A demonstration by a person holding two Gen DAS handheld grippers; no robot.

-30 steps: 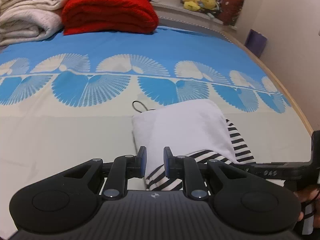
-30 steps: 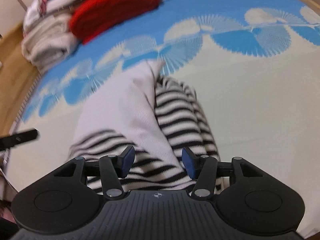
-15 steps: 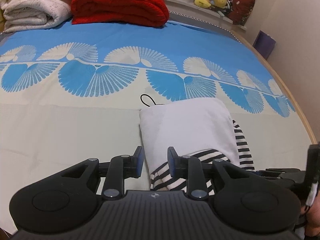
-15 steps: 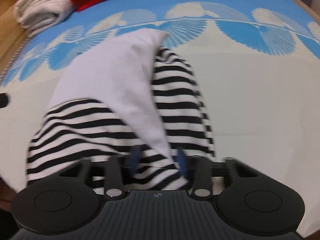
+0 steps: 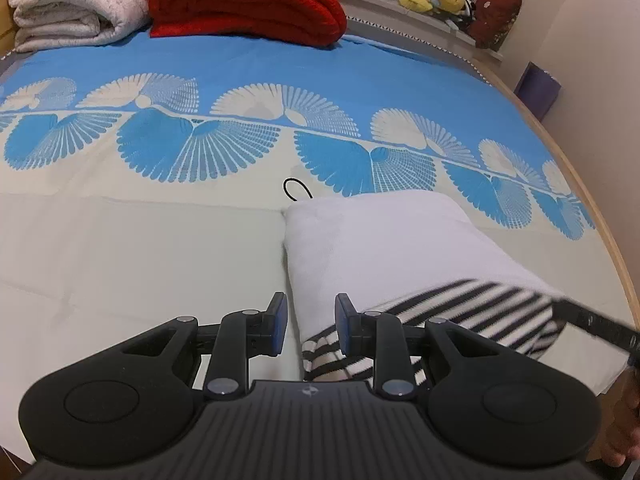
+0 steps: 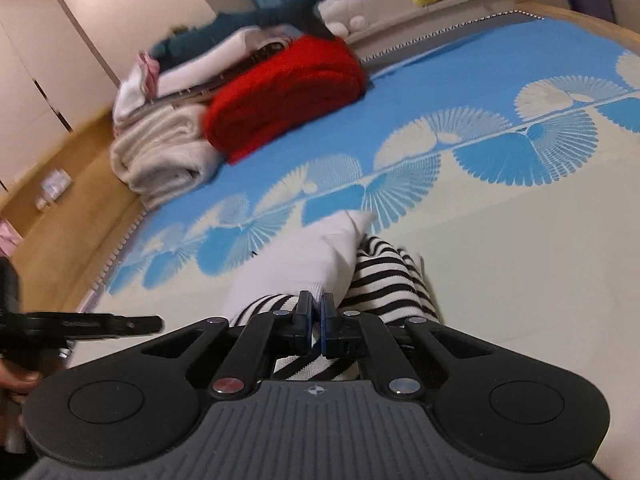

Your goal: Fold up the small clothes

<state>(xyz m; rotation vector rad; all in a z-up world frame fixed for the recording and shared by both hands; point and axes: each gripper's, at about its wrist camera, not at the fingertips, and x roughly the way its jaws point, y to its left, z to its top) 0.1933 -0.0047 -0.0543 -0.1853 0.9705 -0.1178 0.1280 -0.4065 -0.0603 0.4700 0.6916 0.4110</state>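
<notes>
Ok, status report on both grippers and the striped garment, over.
Left gripper open, straddling the garment's near edge. Right gripper shut on black-and-white striped garment, white panel folded over it. Thin black loop lying beside it.

A small white garment with black-and-white striped parts point(image 5: 400, 248) lies on a cream and blue fan-patterned bedsheet point(image 5: 160, 240); a folded red blanket point(image 5: 248, 0) adjoins cream-white folded towels point(image 5: 72, 8).
</notes>
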